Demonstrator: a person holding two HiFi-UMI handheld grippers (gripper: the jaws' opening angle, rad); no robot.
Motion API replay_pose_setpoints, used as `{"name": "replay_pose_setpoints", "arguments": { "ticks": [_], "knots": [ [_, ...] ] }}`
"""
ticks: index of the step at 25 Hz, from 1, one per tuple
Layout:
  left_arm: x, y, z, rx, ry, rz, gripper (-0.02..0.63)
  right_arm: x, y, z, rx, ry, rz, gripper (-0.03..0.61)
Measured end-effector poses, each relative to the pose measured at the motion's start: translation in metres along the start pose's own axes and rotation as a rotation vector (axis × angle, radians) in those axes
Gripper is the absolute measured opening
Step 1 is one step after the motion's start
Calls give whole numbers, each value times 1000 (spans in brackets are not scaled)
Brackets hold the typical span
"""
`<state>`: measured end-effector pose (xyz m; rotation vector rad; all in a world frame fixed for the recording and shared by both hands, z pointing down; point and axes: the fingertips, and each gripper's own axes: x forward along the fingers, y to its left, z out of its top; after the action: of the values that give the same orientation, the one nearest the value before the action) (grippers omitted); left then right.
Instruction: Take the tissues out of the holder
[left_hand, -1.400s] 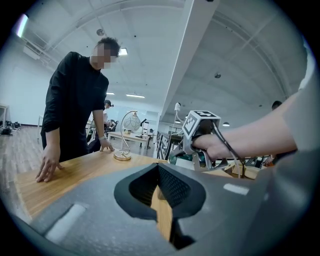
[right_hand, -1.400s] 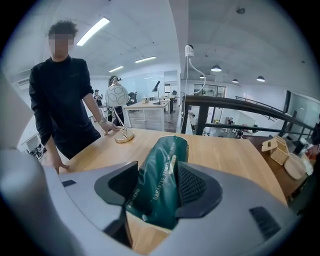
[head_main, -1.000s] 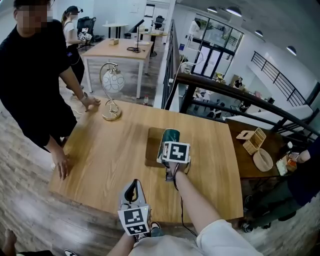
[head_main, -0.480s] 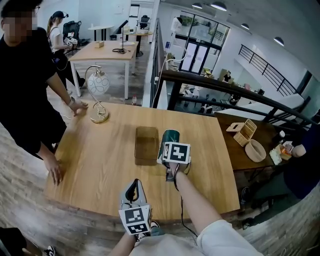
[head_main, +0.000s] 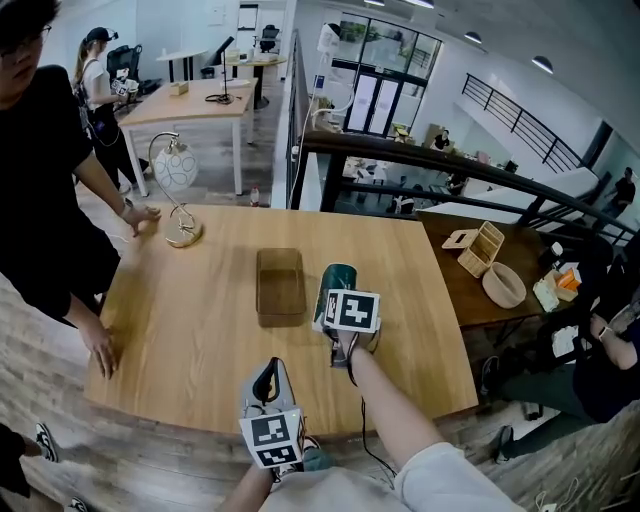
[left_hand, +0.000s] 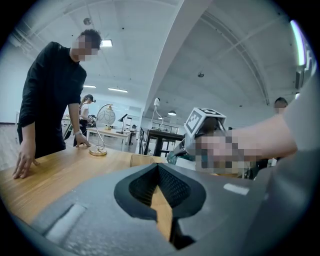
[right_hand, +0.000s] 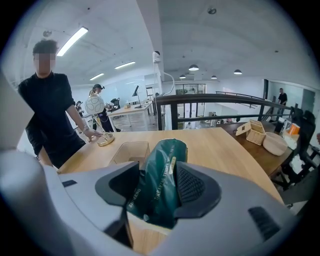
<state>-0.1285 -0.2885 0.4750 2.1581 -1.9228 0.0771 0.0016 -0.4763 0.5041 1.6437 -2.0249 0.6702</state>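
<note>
**Tissues out of the holder, in the right gripper**

At the far left a person in black (head_main: 40, 190) is leaning on the table (head_main: 190, 330), one hand (head_main: 100, 352) lying flat near the edge and the other (head_main: 140, 214) resting beside the lamp (head_main: 176, 170). The lamp is standing on the table's far left corner, its round shade hanging from a curved arm.

Nearer to me, the left gripper (head_main: 267, 366) is hovering over the near edge of the table. Its tips are meeting and it is carrying nothing; through its own view I am seeing only bare wood in the slit below the tips.

Beyond it the holder (head_main: 280, 290) is sitting at the table's middle, open at the top.

Just to the holder's right, the right gripper (right_hand: 157, 182) is clamping the tissues (head_main: 338, 280), a dark green pack, with both pads pressing on its sides. The pack is lying outside the holder and close beside it. I cannot tell whether it is touching the table.

Farther right, a basket (head_main: 480, 250) and a bowl (head_main: 503, 285) are sitting on a darker side table.
</note>
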Motion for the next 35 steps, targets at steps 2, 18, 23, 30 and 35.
{"name": "replay_pose_setpoints", "arguments": {
  "ticks": [2, 18, 23, 30, 35],
  "knots": [
    [1, -3, -3, 2, 9, -8, -8, 0, -3, -5, 6, 4, -1, 238],
    [8, -13, -24, 26, 65, -36, -8, 7, -21, -48, 28, 57, -12, 235],
    [11, -18, -29, 22, 71, -34, -8, 11, -24, -63, 21, 79, -7, 235],
    [12, -23, -45, 23, 113, -35, -8, 14, -25, -86, 1, 109, -2, 233],
    [12, -26, -49, 19, 115, -32, -8, 14, -24, -99, -15, 131, 6, 232]
  ]
}}
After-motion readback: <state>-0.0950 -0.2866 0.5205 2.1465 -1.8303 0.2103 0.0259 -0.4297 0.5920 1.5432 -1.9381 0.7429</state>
